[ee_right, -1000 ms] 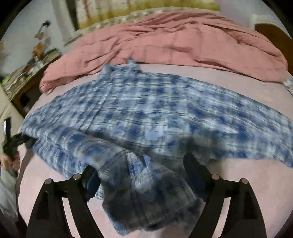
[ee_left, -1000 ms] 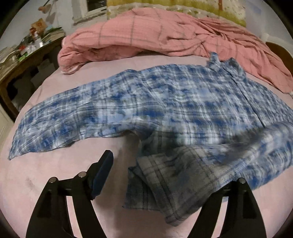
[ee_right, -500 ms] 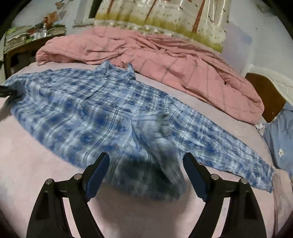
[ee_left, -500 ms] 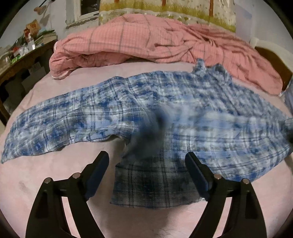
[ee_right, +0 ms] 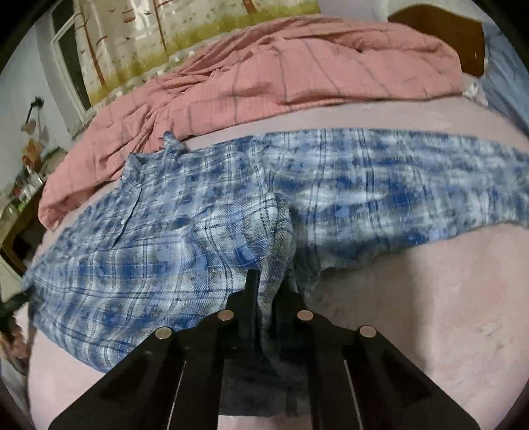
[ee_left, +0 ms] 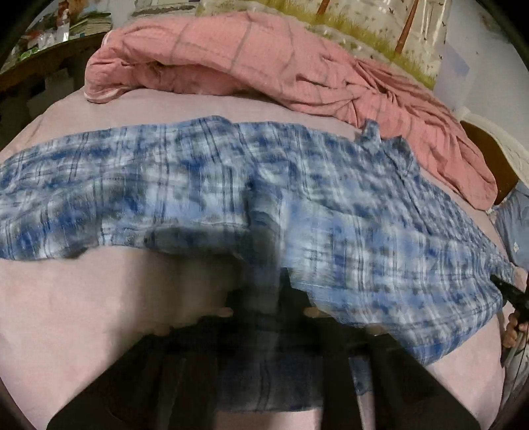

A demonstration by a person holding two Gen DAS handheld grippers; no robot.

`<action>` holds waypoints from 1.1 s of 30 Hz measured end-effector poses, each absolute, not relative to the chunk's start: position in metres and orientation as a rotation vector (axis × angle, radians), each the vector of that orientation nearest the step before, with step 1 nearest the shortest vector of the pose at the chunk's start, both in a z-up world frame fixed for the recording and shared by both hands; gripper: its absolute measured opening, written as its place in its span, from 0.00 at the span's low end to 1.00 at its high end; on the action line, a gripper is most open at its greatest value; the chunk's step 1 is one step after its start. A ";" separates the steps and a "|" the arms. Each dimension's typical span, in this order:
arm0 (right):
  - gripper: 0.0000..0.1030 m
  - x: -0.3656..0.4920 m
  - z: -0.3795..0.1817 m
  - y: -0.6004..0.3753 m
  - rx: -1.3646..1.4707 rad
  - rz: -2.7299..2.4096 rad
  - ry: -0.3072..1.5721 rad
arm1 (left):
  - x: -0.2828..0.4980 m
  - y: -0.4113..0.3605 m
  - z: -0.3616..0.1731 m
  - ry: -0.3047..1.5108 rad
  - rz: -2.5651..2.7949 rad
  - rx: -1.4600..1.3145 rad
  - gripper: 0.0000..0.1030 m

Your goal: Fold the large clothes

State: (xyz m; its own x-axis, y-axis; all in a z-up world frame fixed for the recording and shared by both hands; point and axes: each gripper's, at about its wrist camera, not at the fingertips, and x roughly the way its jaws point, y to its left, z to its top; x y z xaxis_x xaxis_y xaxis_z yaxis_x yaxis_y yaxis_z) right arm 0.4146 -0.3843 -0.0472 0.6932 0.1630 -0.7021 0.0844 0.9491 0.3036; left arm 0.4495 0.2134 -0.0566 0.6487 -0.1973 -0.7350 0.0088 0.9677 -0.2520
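the right gripper (ee_right: 264,294) has just drawn its jaws together and they now pinch a bunched fold of the blue and white plaid cotton shirt (ee_right: 185,231), the cloth rising in a ridge between the two black fingers (ee_right: 249,297). the left gripper (ee_left: 281,297) has just been closing too; its view is blurred, but its jaws stand pressed close with a dark fold of the same shirt (ee_left: 330,205) caught between them at the near hem. from both grips the shirt spreads away flat over the pale pink bed sheet (ee_right: 429,314), front up, collar towards the far side, one long sleeve reaching out to each side across the bed. the other gripper shows at the shirt's edge in each view, black and held in a hand (ee_left: 512,327), at the far right of the left view and the far left of the right view. beyond the collar lies a rumpled salmon-pink checked quilt (ee_right: 297,79), heaped along the far edge of the bed. behind it hangs a curtain printed with trees and grass (ee_right: 185,29), and a cluttered dark wooden bench (ee_left: 43,49) stands off to one side
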 end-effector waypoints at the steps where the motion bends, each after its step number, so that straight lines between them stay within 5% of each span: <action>1: 0.07 0.413 -0.047 -0.387 0.342 0.053 0.803 | 0.442 0.212 -0.051 0.807 -0.100 -0.218 0.10; 10: 0.04 0.385 -0.019 -0.408 0.482 0.147 0.753 | 0.408 0.215 -0.022 0.792 -0.092 -0.171 0.04; 18: 0.04 0.399 -0.051 -0.410 0.439 0.078 0.858 | 0.421 0.207 -0.057 0.938 -0.037 -0.102 0.04; 26: 0.04 0.387 -0.040 -0.386 0.242 0.001 0.824 | 0.407 0.200 -0.041 0.822 0.047 0.007 0.17; 28: 0.04 0.376 -0.019 -0.378 0.166 -0.041 0.732 | 0.399 0.193 -0.019 0.714 0.173 0.089 0.31; 30: 0.04 0.364 0.009 -0.362 0.066 -0.078 0.630 | 0.388 0.183 0.004 0.603 0.175 0.114 0.36; 31: 0.09 0.360 0.021 -0.356 0.043 -0.087 0.593 | 0.385 0.178 0.015 0.580 0.144 0.102 0.38; 33: 0.38 0.359 0.039 -0.347 0.047 -0.061 0.557 | 0.388 0.168 0.028 0.570 0.062 0.080 0.43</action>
State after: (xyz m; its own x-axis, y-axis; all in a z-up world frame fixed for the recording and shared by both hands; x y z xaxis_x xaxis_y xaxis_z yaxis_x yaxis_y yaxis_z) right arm 0.3593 -0.3467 0.0389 0.8473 -0.0448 -0.5293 0.0704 0.9971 0.0283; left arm 0.3879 0.1677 0.0282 0.8402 0.0809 -0.5362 -0.0367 0.9950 0.0926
